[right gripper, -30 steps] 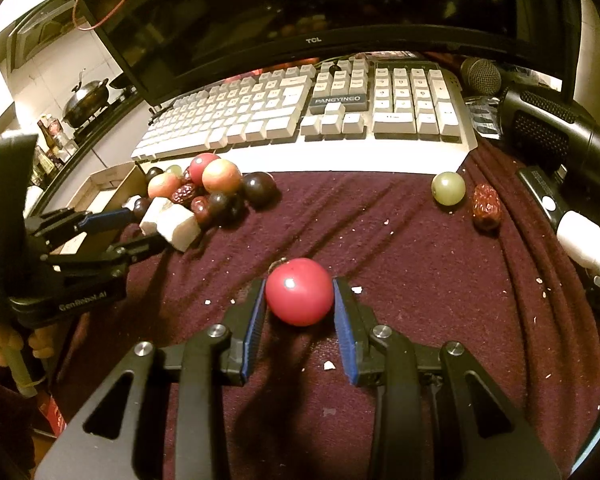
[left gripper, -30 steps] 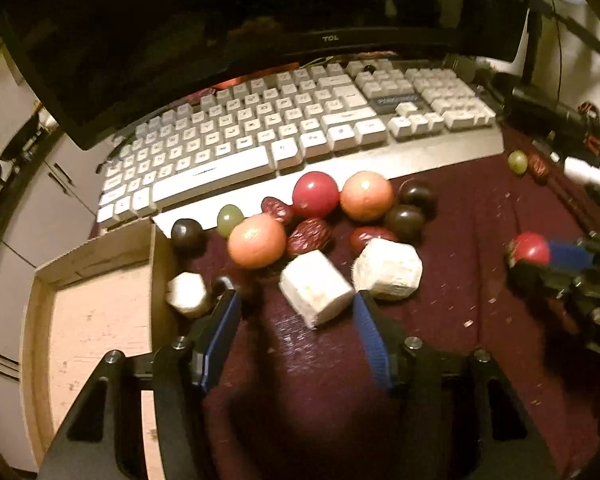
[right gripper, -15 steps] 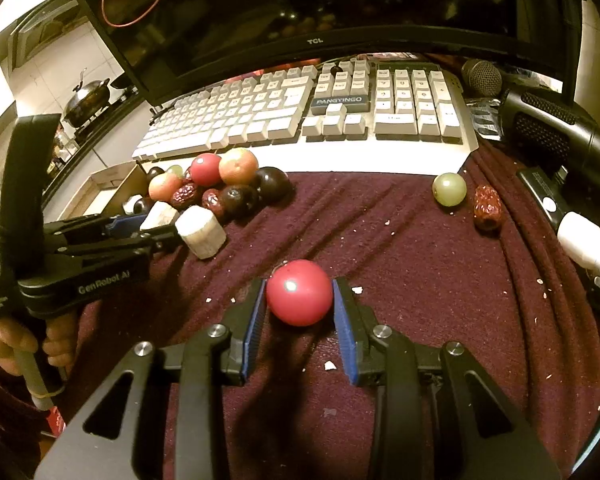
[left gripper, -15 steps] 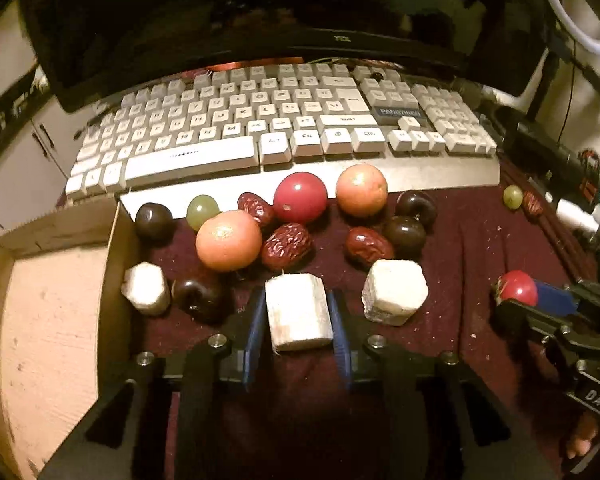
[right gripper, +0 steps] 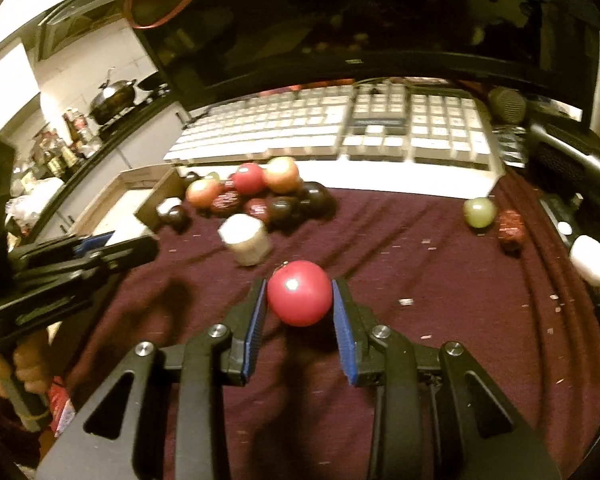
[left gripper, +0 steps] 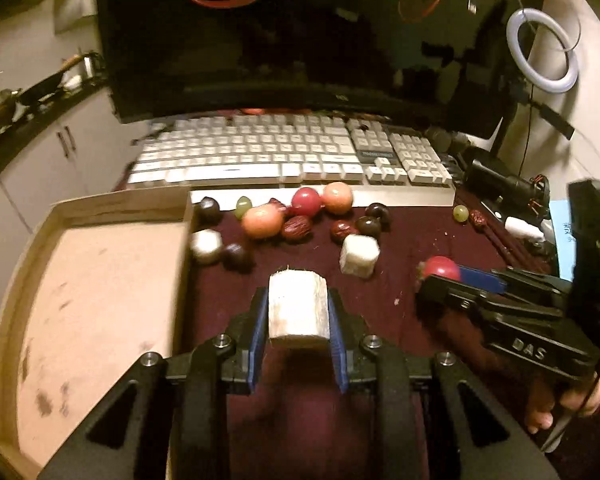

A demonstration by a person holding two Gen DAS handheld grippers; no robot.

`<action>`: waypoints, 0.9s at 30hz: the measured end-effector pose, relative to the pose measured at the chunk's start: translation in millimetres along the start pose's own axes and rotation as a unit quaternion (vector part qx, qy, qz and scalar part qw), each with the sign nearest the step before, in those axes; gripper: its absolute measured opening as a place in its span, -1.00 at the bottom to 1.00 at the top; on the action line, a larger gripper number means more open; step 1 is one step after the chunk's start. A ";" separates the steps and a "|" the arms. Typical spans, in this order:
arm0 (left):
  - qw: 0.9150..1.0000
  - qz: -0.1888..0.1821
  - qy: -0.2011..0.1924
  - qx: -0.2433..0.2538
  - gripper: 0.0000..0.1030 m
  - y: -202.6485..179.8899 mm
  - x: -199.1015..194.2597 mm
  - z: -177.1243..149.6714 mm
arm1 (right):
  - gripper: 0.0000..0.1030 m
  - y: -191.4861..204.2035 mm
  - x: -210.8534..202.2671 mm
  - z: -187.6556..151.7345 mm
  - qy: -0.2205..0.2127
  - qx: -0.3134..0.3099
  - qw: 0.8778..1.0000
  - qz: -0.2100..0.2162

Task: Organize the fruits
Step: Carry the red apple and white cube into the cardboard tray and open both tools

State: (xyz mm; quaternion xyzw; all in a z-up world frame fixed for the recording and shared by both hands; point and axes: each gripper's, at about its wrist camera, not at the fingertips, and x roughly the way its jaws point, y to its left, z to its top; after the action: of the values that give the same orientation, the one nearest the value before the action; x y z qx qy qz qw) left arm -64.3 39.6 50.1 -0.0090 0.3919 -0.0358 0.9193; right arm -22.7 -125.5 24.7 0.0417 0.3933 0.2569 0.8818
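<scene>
A white keyboard (left gripper: 288, 156) marks the back of the surface; just before it on the maroon cloth (right gripper: 440, 280) lies a heap of fruits (left gripper: 296, 216), with a wooden tray (left gripper: 92, 304) to its left. Nearer than the heap, the left claw (left gripper: 298, 320) angles down, clamped on a pale cut chunk (left gripper: 298, 308) raised off the cloth. The right claw (right gripper: 300, 300), also tilted down, grips a red ball fruit (right gripper: 300, 293).

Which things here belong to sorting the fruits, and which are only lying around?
Job: white chunk in left gripper; red ball fruit in right gripper; fruit pile; wooden tray.
Lying about: keyboard, monitor, ring light.
</scene>
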 end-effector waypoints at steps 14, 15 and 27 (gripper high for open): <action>0.982 0.159 -0.037 -0.099 -0.47 116.8 -47.7 -30.3 | -0.33 148.4 38.3 22.2 0.003 -0.066 0.988 0.138; 0.980 0.170 -0.036 -0.102 -0.47 123.9 -47.3 -32.0 | -0.33 157.3 42.7 22.7 0.006 -0.072 0.987 0.140; 0.970 0.213 -0.004 -0.114 -0.47 160.8 -30.7 -55.4 | -0.33 227.6 76.5 -3.5 0.054 -0.125 0.981 0.137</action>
State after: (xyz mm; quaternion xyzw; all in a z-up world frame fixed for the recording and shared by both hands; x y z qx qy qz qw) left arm -116.0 202.9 26.6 -0.0306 0.3826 0.2059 0.9001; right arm -78.1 108.0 33.6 -0.0296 0.3957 0.4248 0.8137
